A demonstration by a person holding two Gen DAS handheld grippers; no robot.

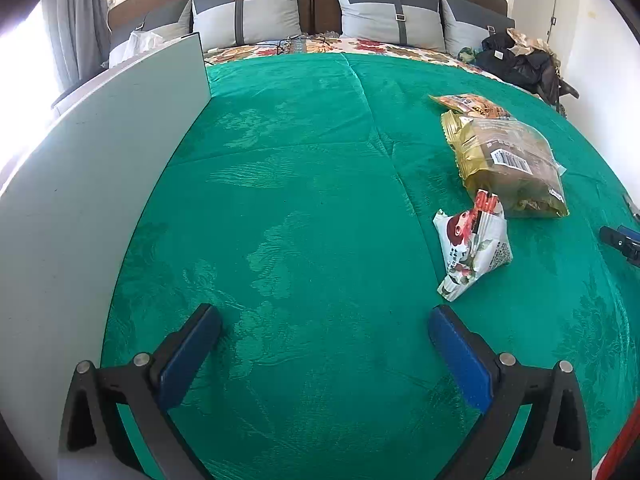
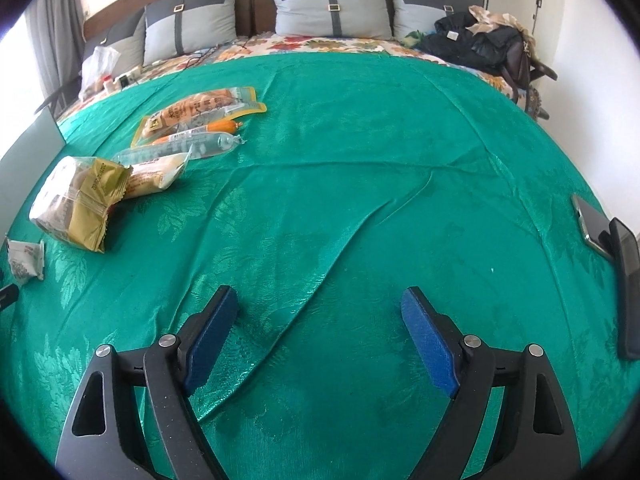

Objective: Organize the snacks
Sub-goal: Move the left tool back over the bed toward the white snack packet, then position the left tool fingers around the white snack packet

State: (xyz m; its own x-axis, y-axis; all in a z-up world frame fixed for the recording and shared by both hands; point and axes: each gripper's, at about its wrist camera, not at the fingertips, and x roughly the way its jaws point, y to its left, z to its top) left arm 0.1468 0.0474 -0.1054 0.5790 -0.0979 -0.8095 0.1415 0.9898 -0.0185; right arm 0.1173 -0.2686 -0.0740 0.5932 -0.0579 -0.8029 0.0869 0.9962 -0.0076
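Observation:
Snacks lie on a green bedspread (image 1: pixel 300 200). In the left wrist view a white packet with a cartoon figure (image 1: pixel 472 252) lies right of centre, behind it a gold bag of cakes (image 1: pixel 512 164) and an orange pack (image 1: pixel 472 106). My left gripper (image 1: pixel 324 324) stands open over bare cloth, left of the white packet. In the right wrist view the gold bag (image 2: pixel 78 204), a bun packet (image 2: pixel 156 176), a clear sausage tube (image 2: pixel 188 146), an orange sausage pack (image 2: pixel 200 110) and the white packet (image 2: pixel 26 260) lie at the left. My right gripper (image 2: pixel 320 306) is open over a fold of the cloth, holding nothing.
A pale grey board (image 1: pixel 100 184) stands along the left side of the bed. Grey pillows (image 2: pixel 332 8) line the headboard. Dark clothes and a bag (image 2: pixel 488 48) sit at the far right corner. Two phones (image 2: pixel 600 228) lie at the right edge.

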